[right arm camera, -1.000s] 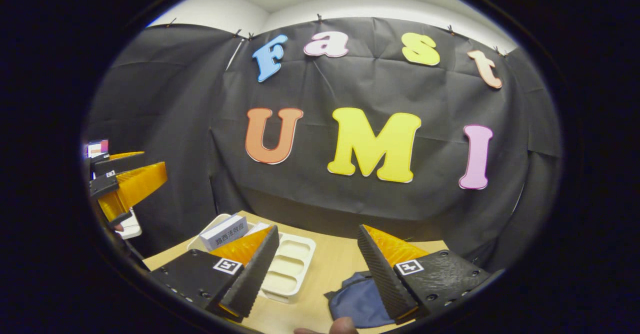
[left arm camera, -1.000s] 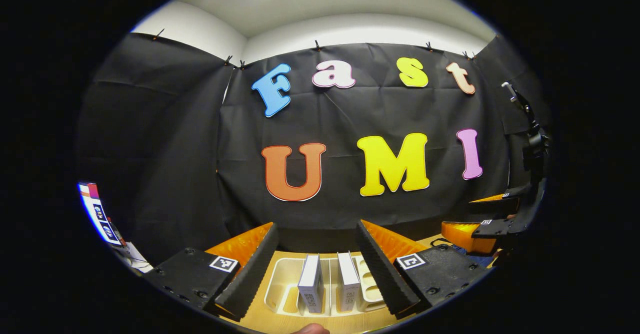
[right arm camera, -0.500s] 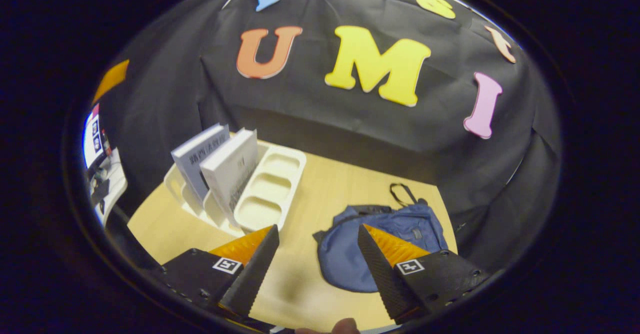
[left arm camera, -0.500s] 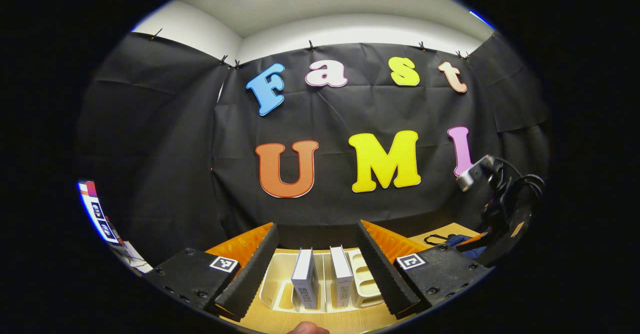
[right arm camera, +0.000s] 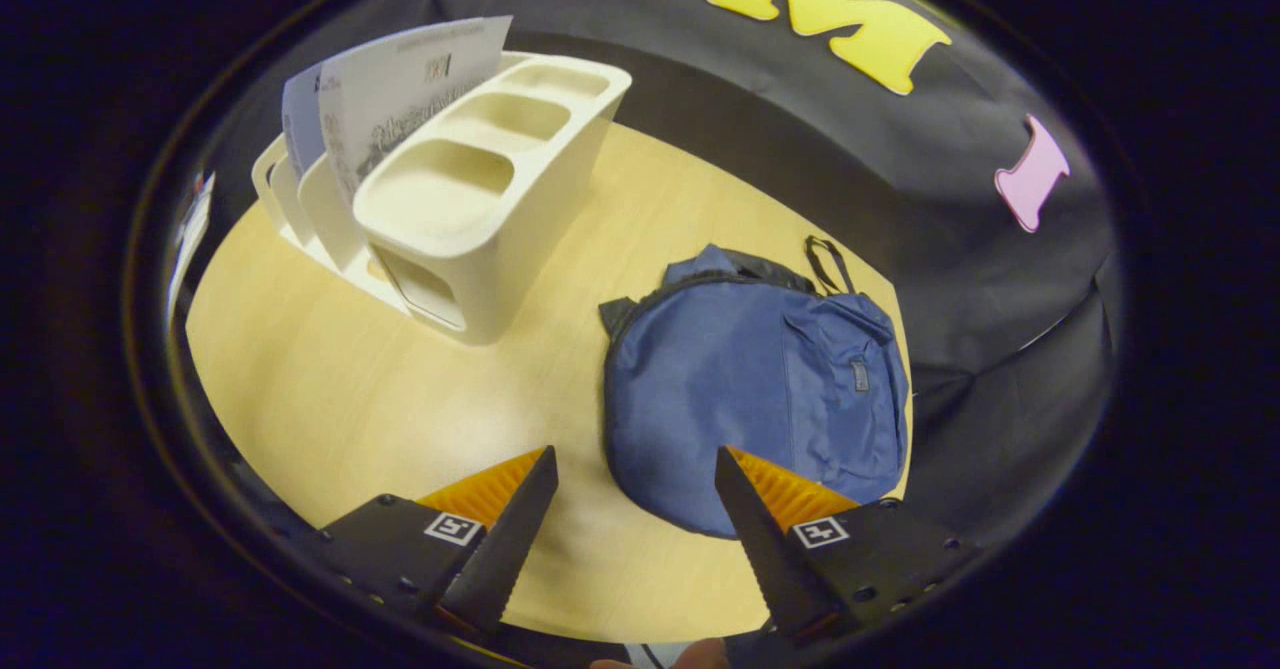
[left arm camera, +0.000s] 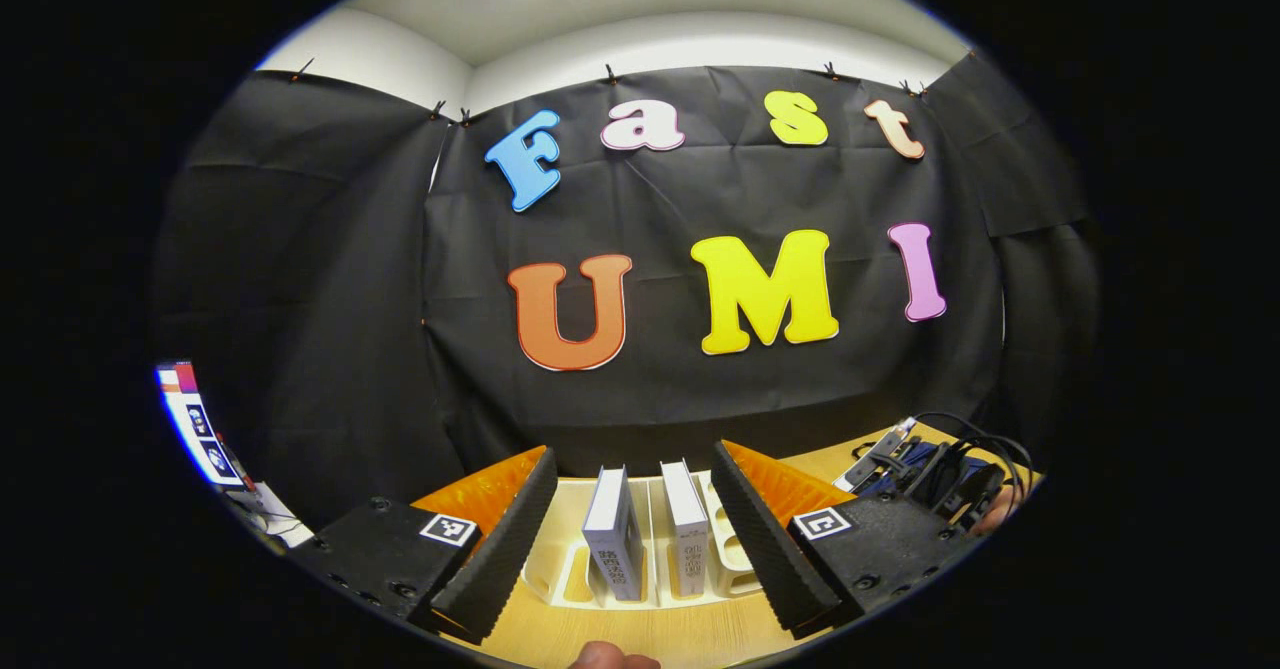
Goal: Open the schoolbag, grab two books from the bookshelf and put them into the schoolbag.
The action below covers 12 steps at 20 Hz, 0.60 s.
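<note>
Two books in bookshelf; schoolbag right, on table.

Print on the books is too small to read

A light wooden table carries a cream bookshelf at the far left; a closed blue schoolbag lies flat to its right, apart from it.
</note>
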Motion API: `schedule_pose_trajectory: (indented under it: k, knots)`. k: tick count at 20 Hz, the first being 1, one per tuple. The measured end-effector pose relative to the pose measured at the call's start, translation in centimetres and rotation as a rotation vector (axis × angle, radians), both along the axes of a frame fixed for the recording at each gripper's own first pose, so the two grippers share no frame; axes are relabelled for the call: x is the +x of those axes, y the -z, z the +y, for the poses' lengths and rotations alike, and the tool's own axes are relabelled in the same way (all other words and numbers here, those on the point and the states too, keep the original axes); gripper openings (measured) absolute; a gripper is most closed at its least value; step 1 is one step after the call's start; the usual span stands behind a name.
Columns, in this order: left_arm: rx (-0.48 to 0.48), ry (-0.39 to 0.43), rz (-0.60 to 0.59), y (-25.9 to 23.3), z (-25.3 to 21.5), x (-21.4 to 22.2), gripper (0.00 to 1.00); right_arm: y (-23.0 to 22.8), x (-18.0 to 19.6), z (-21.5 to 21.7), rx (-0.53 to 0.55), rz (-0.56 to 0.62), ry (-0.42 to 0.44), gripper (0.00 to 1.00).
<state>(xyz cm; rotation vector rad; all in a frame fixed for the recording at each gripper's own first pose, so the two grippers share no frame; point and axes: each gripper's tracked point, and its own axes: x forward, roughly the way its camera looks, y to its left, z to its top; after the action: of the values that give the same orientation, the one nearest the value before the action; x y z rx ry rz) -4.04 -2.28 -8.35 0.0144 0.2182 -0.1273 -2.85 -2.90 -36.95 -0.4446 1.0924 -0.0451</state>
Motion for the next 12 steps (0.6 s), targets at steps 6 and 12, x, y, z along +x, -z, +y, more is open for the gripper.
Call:
schedule_pose_trajectory:
  k: [6,12]
  knots:
    - [-0.021,-0.034,0.044,1.5,1.4,-0.1,0.99,4.3,2.2,-0.9,-0.092,0.033,0.040,0.96]
    - [-0.011,-0.041,0.067,2.4,2.1,-0.1,0.99,5.6,4.2,-2.0,-0.186,0.009,0.076,0.93]
